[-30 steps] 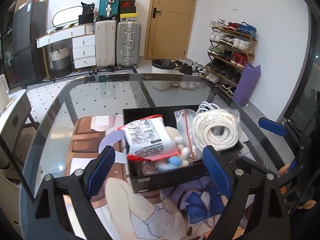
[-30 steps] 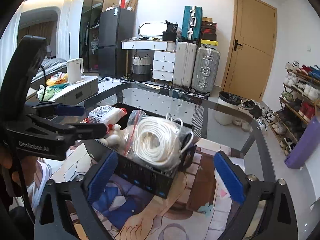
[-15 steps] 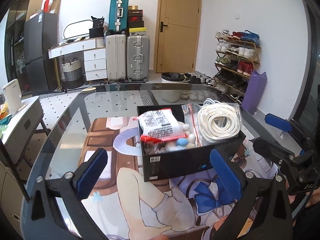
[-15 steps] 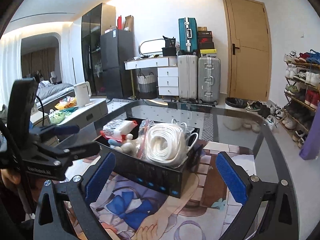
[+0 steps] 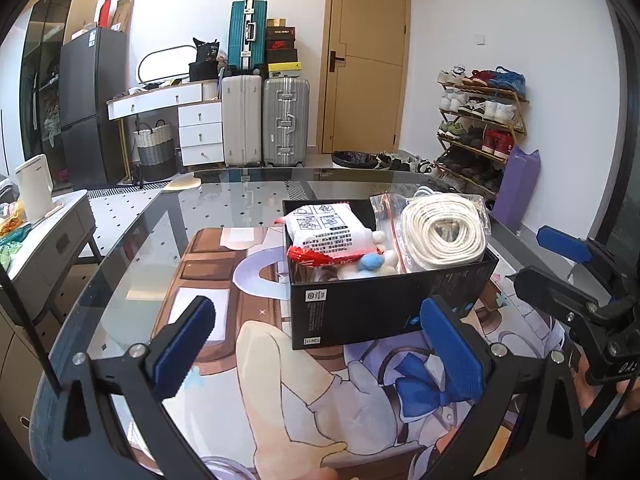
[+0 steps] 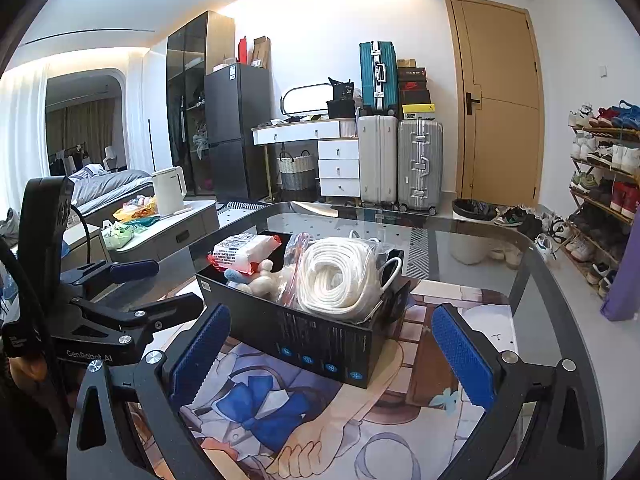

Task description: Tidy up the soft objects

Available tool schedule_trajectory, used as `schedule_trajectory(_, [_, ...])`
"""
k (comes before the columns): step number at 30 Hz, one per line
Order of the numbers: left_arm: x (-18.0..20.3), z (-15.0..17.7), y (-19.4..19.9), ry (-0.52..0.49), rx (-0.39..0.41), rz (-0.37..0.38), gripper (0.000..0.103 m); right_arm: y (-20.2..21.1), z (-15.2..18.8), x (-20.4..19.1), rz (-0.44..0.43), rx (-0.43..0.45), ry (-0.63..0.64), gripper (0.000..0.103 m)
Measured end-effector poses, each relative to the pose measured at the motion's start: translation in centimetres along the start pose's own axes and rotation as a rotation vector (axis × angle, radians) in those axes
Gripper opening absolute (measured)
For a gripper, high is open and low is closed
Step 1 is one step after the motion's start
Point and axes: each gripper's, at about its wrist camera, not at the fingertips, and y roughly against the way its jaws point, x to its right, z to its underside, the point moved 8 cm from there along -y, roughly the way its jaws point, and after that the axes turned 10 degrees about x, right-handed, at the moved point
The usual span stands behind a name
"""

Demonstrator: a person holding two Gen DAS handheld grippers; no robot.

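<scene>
A black box (image 5: 384,300) (image 6: 316,336) stands on the printed mat on the glass table. It holds a white and red tissue pack (image 5: 328,232) (image 6: 244,250), a small plush toy with a blue part (image 5: 370,262) (image 6: 256,278), and a bagged coil of white rope (image 5: 440,232) (image 6: 336,276). My left gripper (image 5: 320,344) hangs open in front of the box, empty. My right gripper (image 6: 332,352) is open too, empty, near the box's front right side. Each gripper shows at the edge of the other's view.
The printed mat (image 5: 280,380) covers the glass table (image 6: 480,248). Beyond the table stand suitcases (image 5: 264,120), a white dresser (image 5: 192,120), a door, a shoe rack (image 5: 480,120) and a low side table with a kettle (image 6: 170,192).
Both grippers have pulled back from the box, which now looks smaller and farther. The left jaws have widened; the tissue pack that lay between them now rests in the box.
</scene>
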Motion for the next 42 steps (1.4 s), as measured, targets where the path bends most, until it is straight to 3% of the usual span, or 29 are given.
schedule_trajectory(12, [-0.53,0.06,-0.01,0.036,0.008,-0.002,0.103,0.08,0.05,0.08,0.001,0.005,0.016,0.102])
schedule_trajectory(42, [0.09,0.04,0.40,0.003,0.025,-0.010,0.103,0.33,-0.03,0.13,-0.012,0.029,0.016,0.102])
